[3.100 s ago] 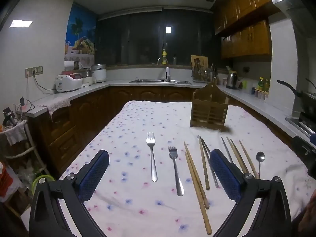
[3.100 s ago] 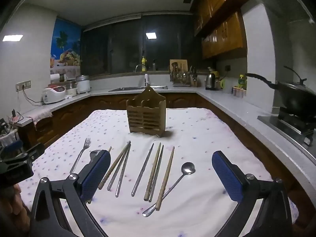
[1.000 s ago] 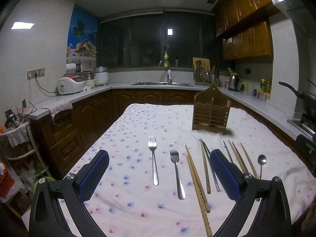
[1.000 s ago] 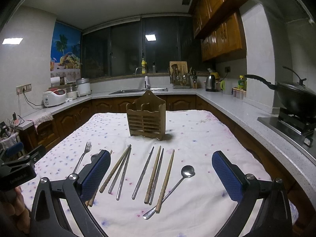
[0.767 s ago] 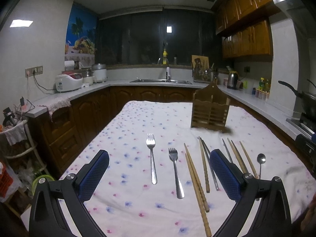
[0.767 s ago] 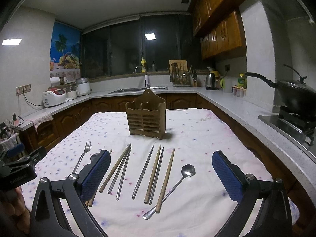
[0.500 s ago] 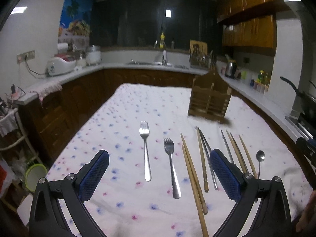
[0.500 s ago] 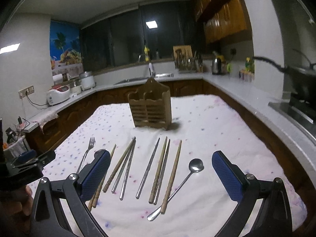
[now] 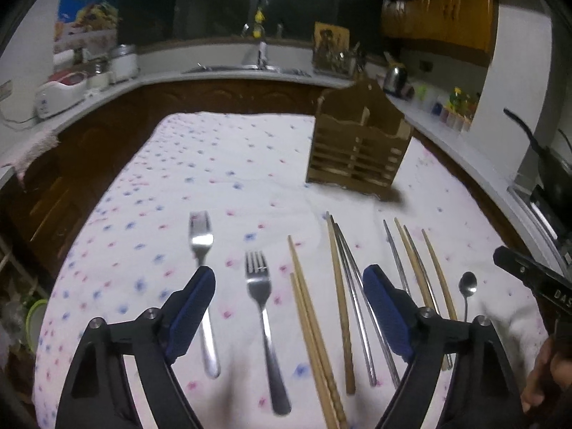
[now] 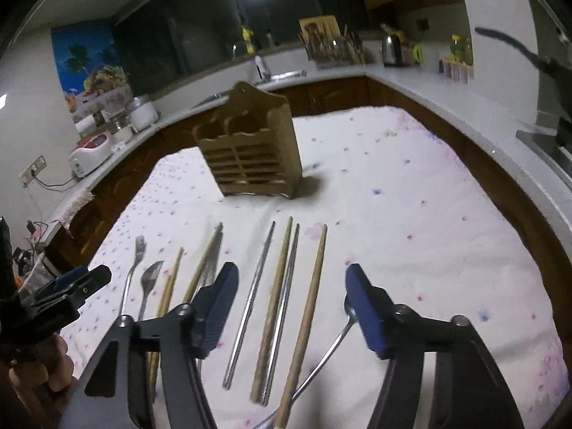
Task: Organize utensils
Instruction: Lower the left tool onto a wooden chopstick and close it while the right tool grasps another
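A wooden utensil holder (image 9: 357, 146) stands upright at the far middle of the table; it also shows in the right wrist view (image 10: 250, 157). Two forks (image 9: 262, 307), several wooden and metal chopsticks (image 9: 339, 286) and a spoon (image 9: 466, 289) lie in a row on the cloth. My left gripper (image 9: 289, 307) is open and empty, low over the right-hand fork and the nearest wooden chopsticks. My right gripper (image 10: 291, 307) is open and empty, low over the chopsticks (image 10: 282, 293), with the spoon (image 10: 329, 350) beside its right finger.
The table wears a white cloth with pink and blue dots (image 9: 221, 164). Kitchen counters (image 10: 429, 85) run along the left, back and right. A stove with a black pan (image 9: 550, 175) is at the right. The right gripper shows at the left wrist view's right edge (image 9: 529, 275).
Both grippers have tilted down and dropped closer to the utensils, which now look larger. Both jaws are narrower than before, though open. Nothing on the table has moved.
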Available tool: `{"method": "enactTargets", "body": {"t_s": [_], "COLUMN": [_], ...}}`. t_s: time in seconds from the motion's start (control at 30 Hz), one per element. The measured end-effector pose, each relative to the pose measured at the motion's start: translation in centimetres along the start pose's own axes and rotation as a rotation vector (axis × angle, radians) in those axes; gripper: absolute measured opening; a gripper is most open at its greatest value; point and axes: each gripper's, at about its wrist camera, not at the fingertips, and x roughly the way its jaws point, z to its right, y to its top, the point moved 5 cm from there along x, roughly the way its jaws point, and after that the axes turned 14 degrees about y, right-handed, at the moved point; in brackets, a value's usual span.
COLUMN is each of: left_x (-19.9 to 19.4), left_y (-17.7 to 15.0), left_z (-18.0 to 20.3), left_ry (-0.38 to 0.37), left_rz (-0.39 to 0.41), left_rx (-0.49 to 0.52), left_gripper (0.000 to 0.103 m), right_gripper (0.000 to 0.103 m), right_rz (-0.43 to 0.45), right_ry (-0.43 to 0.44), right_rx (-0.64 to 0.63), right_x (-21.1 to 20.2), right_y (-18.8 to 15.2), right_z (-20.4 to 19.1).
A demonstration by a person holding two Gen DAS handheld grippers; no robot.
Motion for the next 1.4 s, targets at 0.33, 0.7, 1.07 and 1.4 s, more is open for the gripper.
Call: {"method": "enactTargets", "body": {"t_s": [0.33, 0.7, 1.07, 1.4], "left_x": [6.6, 12.6, 15.7, 16.2], "left_y": [3.3, 4.1, 4.2, 3.8], "left_z": [1.8, 5.7, 7.7, 8.8], "left_ry": [-0.027, 0.003, 0.008, 0.016], "left_rz": [-0.166, -0.253, -0.283, -0.287], "left_rx": [0.075, 0.181, 0.219, 0.302], "left_gripper": [0.060, 0.045, 0.043, 0.033], "right_gripper": [0.045, 0.035, 0.034, 0.026], "right_rz": [-0.122, -0.214, -0.242, -0.257], "right_ry": [-0.030, -0.039, -0.030, -0.042], "right_rx": [0.053, 0.109, 0.108, 0.092], "right_x": [5.4, 9.6, 10.5, 11.0], "right_y": [1.4, 0.7, 0.6, 0.8], "right_z": [3.2, 6.0, 6.5, 6.6]}}
